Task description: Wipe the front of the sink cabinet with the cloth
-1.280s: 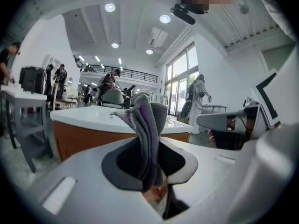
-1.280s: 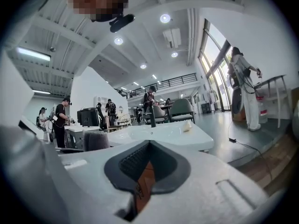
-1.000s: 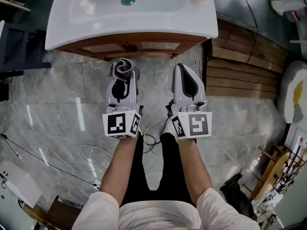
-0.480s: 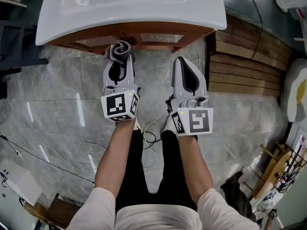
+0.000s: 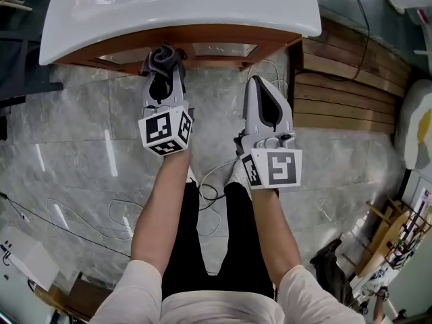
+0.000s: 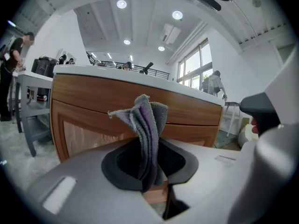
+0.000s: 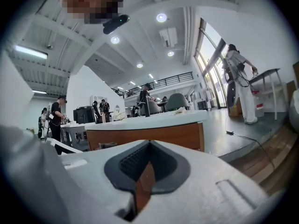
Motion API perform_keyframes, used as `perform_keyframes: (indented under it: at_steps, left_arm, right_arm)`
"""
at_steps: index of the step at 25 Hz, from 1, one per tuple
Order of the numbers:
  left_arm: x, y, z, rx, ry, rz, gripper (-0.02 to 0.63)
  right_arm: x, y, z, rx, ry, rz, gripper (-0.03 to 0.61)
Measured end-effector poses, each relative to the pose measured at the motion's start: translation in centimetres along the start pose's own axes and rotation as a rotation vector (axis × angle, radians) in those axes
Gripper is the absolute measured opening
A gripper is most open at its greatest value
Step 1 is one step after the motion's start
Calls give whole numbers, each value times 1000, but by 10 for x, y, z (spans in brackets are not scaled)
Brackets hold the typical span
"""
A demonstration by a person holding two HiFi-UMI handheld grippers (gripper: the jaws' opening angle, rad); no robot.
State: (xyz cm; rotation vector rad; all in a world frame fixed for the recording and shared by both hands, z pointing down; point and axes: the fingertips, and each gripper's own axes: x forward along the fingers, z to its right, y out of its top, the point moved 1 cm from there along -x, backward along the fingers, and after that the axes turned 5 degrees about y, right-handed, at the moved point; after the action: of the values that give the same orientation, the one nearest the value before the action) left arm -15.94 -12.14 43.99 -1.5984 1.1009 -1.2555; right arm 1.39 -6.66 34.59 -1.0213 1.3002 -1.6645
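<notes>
A grey crumpled cloth (image 5: 163, 59) (image 6: 145, 125) sticks out of my left gripper (image 5: 164, 73), whose jaws are shut on it. The cloth is right at the brown wooden front of the sink cabinet (image 5: 219, 49) (image 6: 98, 101), under the white basin (image 5: 182, 9); touching or just short, I cannot tell. My right gripper (image 5: 262, 90) (image 7: 145, 171) hangs shut with nothing in it, a little back from the cabinet (image 7: 154, 139) and to the right of the left one.
Grey marble-look floor (image 5: 81, 133) lies below, with thin cables (image 5: 121, 214) trailing over it. A wooden slatted platform (image 5: 344, 93) sits right of the cabinet. A dark stand (image 5: 20, 66) is at the left. People stand in the background of both gripper views.
My left gripper has moved forward with the cloth, from over the floor up to the cabinet front. The right gripper has barely shifted.
</notes>
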Motion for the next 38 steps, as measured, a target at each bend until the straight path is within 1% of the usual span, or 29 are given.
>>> perform_keyframes:
  at_steps: [3,6,14,21,26,32,38]
  left_arm:
    - [9,-1,3,17,-2,4,75]
    - [16,0,6,43,4,1,74]
    - [26,-6,5,53,34,-9,74]
    - [30,-8,11,76,24,-17,74]
    - [31,-15,24,107,-11,-27,75]
    - [35,-20,36,105,-20,-33,75]
    - [35,-23,48,113,-31,-50,75]
  right_arm:
    - [-2,-5,4,24,-20,-16,-3]
    - [-2,-6,7,26,-27,-16,-3]
    - [-4,-14,18,5,-44,-37,-3]
    - [-6,-11,30,13,-66,-32,-3]
    - [-6,-16,26,3,-47,-49,-3]
    - [-9,-16,35,-1,-54,-54,-3]
    - [-12,-17,42,-33,-64,-76,-3]
